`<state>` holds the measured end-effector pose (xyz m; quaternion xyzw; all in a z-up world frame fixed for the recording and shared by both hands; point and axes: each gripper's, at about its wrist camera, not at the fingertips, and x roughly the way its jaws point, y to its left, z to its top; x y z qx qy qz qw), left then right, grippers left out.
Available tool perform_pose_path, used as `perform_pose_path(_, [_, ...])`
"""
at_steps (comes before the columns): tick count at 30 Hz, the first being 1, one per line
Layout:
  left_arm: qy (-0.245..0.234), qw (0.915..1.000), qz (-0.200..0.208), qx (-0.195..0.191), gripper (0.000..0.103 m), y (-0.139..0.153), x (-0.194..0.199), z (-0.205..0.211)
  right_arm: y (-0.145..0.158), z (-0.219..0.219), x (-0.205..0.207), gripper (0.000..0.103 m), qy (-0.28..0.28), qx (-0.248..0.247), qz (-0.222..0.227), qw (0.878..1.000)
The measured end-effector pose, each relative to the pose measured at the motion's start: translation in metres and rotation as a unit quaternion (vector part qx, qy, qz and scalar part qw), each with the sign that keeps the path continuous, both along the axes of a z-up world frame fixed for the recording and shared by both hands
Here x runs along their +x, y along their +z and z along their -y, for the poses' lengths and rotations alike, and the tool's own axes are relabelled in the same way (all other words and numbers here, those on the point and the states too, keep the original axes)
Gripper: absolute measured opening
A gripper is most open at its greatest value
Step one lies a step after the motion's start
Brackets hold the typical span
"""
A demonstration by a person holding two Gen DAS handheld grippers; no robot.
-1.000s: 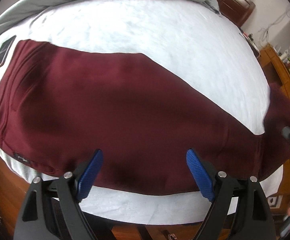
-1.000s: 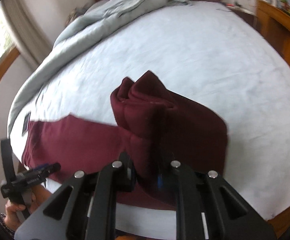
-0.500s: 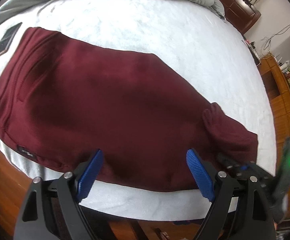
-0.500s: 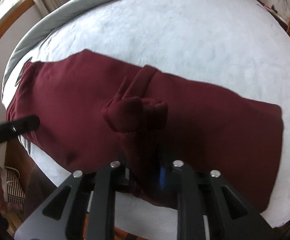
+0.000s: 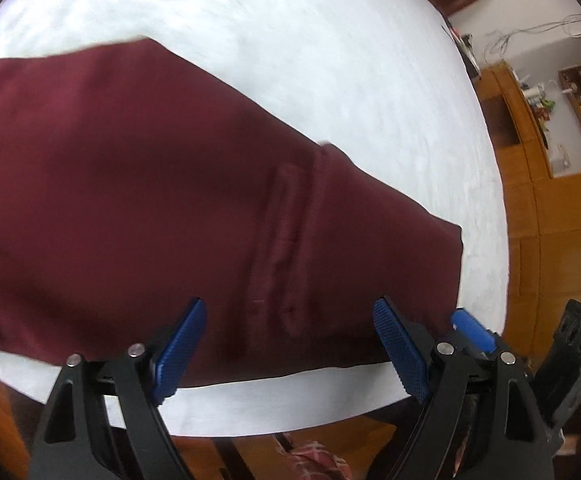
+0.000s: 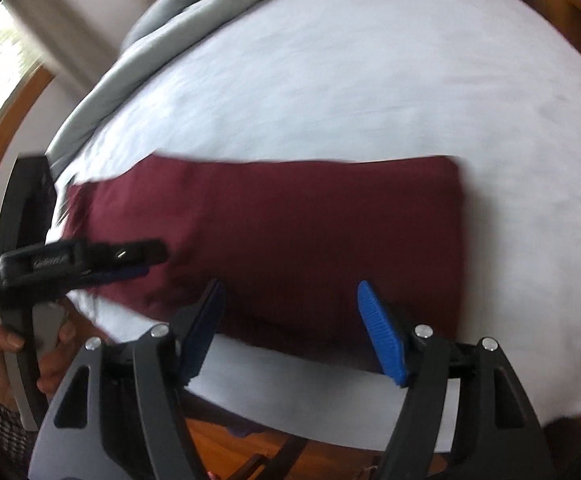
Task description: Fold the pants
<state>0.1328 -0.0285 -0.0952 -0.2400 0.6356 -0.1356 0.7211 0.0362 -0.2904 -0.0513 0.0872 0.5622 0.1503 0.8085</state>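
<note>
The maroon pants [image 5: 138, 208] lie flat on the white bed [image 5: 330, 64], folded over on themselves into a long band that runs left to right along the near edge of the mattress. A cuff seam shows as a raised ridge across the top layer in the left wrist view, and the fold ends in a straight edge at the right.

The left claw [image 5: 290, 344] hovers over the near edge of the pants with its blue pads well apart and nothing between them; the cloth lies just beyond and below the tips. The right claw [image 6: 290, 328] is likewise spread wide and empty, poised over the near edge of the pants [image 6: 290, 232], with the folded right edge a little to the right of its right finger.

In the right wrist view the left claw [image 6: 138, 256] reaches in from the left above the cloth, gripped by the person's hand [image 6: 18, 344]. A grey blanket [image 6: 194, 12] is bunched at the far left side of the bed. Wooden shelves [image 5: 570, 96] stand at the far right.
</note>
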Motion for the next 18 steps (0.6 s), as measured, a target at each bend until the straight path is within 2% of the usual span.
perform_pose_path(2, [-0.001,0.9998,-0.020,0.009,0.086,-0.009,0.007,0.009,0.003,0.020,0.001,0.069,-0.022,-0.006,0.005,1.000])
perform_pose_path(5, [0.001,0.9979,-0.059,-0.029,0.082,-0.027,0.014,0.021,0.001,0.040,0.001,0.069,-0.046,-0.006,0.005,0.999])
perform_pose_path(6, [0.004,0.9978,-0.063,-0.023,0.079,-0.031,0.013,0.023,0.000,0.045,0.001,0.069,-0.053,-0.005,0.003,0.999])
perform_pose_path(7, [0.005,0.9979,-0.063,-0.008,0.064,-0.032,0.011,0.025,-0.001,0.048,0.001,0.069,-0.057,-0.004,0.003,0.998])
perform_pose_path(8, [0.004,0.9980,-0.063,0.006,0.050,-0.035,0.005,0.023,-0.001,0.052,0.000,0.069,-0.061,0.000,0.002,0.998])
perform_pose_path(9, [0.008,0.9982,-0.060,0.005,0.046,-0.035,0.003,0.022,-0.002,0.056,-0.001,0.069,-0.065,0.002,0.002,0.998])
perform_pose_path(10, [0.014,0.9981,-0.060,-0.004,0.036,-0.034,0.002,0.020,-0.005,0.056,0.000,0.069,-0.066,0.003,0.001,0.998])
perform_pose_path(11, [0.017,0.9979,-0.060,-0.015,0.032,-0.034,0.000,0.019,-0.006,0.059,0.000,0.069,-0.070,0.003,-0.001,0.998])
perform_pose_path(14, [0.022,0.9987,-0.045,-0.013,0.027,-0.025,-0.005,0.019,-0.010,0.062,0.003,0.069,-0.081,0.010,-0.007,0.997])
perform_pose_path(18, [0.046,0.9985,0.006,-0.030,0.019,0.003,-0.015,0.007,-0.012,0.068,0.003,0.069,-0.092,0.014,-0.013,0.996])
